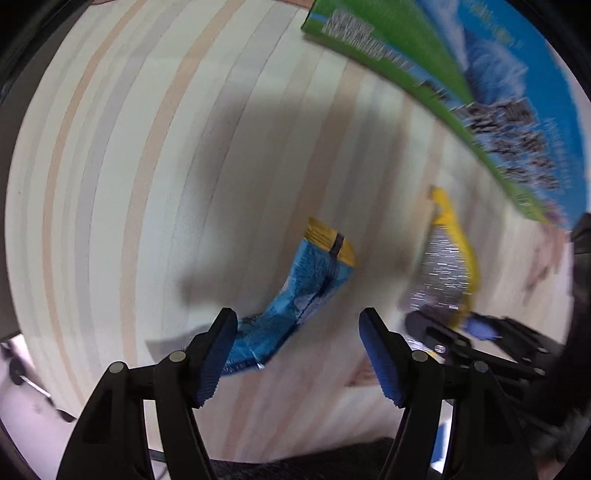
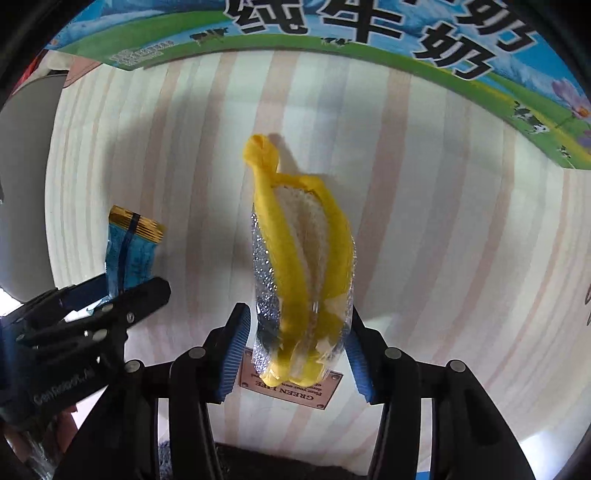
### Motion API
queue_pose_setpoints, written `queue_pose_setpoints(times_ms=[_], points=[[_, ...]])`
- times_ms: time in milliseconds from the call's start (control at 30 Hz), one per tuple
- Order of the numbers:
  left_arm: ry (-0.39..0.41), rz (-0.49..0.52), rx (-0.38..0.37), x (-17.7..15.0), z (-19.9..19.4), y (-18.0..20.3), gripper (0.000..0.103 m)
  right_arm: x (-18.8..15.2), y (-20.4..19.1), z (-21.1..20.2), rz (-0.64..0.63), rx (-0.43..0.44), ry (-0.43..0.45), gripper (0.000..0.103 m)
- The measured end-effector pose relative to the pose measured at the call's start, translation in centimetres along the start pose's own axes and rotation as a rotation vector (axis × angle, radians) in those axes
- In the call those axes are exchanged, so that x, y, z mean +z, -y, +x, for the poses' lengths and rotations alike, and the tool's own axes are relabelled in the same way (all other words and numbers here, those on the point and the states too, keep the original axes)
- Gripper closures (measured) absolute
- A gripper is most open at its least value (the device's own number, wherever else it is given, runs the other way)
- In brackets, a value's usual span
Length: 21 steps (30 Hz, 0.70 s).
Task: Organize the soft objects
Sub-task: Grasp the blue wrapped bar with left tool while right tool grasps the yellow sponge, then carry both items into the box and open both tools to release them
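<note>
my left fingers (image 1: 297, 347) spread open, blue packet (image 1: 295, 299) lying between them on striped table (image 1: 147, 184) | my right fingers (image 2: 295, 341) clamped on wrapped yellow banana toy (image 2: 303, 266) | milk box (image 2: 369, 29) behind

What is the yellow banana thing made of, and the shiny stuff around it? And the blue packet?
The banana toy looks like soft yellow cloth with a fuzzy white middle; its ends are knotted and wrinkly. Around it is a clear plastic wrapper that sparkles with tiny glints. The blue packet looks like glossy crinkled foil or plastic film with a gold crimped end. The blur makes it hard to be sure.
</note>
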<state>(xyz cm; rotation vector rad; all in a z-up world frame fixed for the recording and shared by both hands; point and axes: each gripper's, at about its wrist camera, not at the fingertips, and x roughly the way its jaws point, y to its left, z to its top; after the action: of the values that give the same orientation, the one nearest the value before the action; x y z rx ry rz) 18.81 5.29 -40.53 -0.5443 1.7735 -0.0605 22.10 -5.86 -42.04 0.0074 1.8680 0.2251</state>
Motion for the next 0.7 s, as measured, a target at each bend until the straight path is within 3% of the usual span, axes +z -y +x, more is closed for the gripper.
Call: queue_pose_setpoints(times_ms=[67,133,233,367,433,500,567,633,700], points=[[0.028,0.014,-0.046,-0.2,-1.5,0.1,0.036,-0.3,0.3,-0.2,0.004,0.032,-0.002,0.050],[0.046,0.067,-0.041,-0.3,-2.8,0.6,0.036,0.1,0.5,-0.8,-0.015,0.058,-0.002,0.047],[0.045,0.195,0.070,-1.1,-2.9,1.1,0.035,0.0,0.4,-2.0,-0.046,0.064,0.010,0.039],[-0.059,0.372,0.282,-2.1,1.2,2.7,0.034,-0.2,-0.4,-2.1,-0.087,0.029,0.007,0.039],[-0.111,0.406,0.344,-2.8,4.0,3.1,0.034,-0.6,-0.9,-1.7,-0.088,0.012,0.001,0.039],[-0.113,0.420,0.383,-3.2,6.1,4.6,0.036,-0.8,-1.2,-1.1,-0.078,0.011,-0.001,0.039],[-0.077,0.417,0.397,-3.4,6.4,4.9,0.045,-0.8,-1.2,-0.9,-0.069,0.007,0.001,0.039],[-0.055,0.411,0.391,-3.7,6.3,5.5,0.075,-0.8,-1.3,-0.5,-0.053,-0.001,0.006,0.039],[-0.042,0.368,0.373,-3.6,6.1,5.8,0.078,-0.7,-1.6,0.2,-0.031,0.005,0.009,0.039]])
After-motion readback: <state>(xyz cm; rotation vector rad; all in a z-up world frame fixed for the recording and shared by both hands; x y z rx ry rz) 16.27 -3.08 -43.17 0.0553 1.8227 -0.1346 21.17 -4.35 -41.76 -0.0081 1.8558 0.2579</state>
